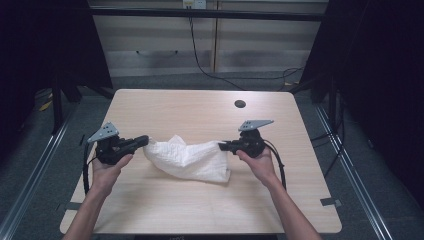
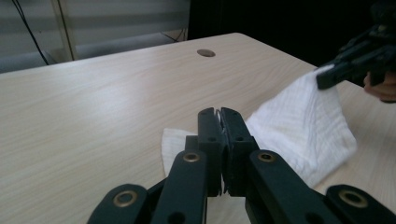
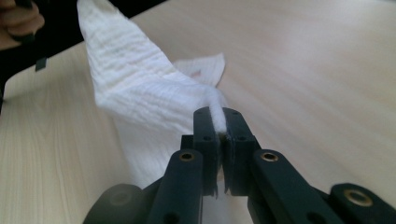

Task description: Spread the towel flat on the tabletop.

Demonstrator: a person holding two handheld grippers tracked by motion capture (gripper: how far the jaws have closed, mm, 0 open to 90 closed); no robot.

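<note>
Counter [image 1: 200, 200] of pale wood grain, rounded at the corners, with a small dark round hole [image 1: 240, 104] near its far edge. White cloth [image 1: 192, 159], crinkled in texture, stretched across the middle of the counter on the near side of that hole, lifted at both ends and sagging down to the wood in between, a loose flap lying flat below. Left gripper [image 1: 145, 140] at the cloth's left end, well to the left of the hole and nearer the person, jaws pressed together on a thin edge of the cloth; seen along its own jaws [image 2: 219, 116], a sliver of white caught between the pads, the rest of the cloth rising away toward the other gripper. Right gripper [image 1: 222, 146] at the cloth's right end, almost straight below the hole toward the person, jaws clamped on a bunched corner of cloth; in its own view [image 3: 218, 122], a twisted white fold squeezed between the pads. Grey three-cornered plate [image 1: 255, 124] on top of the right gripper, just nearer than the hole. Black cable [image 1: 200, 60] trailing over the floor beyond the hole.
</note>
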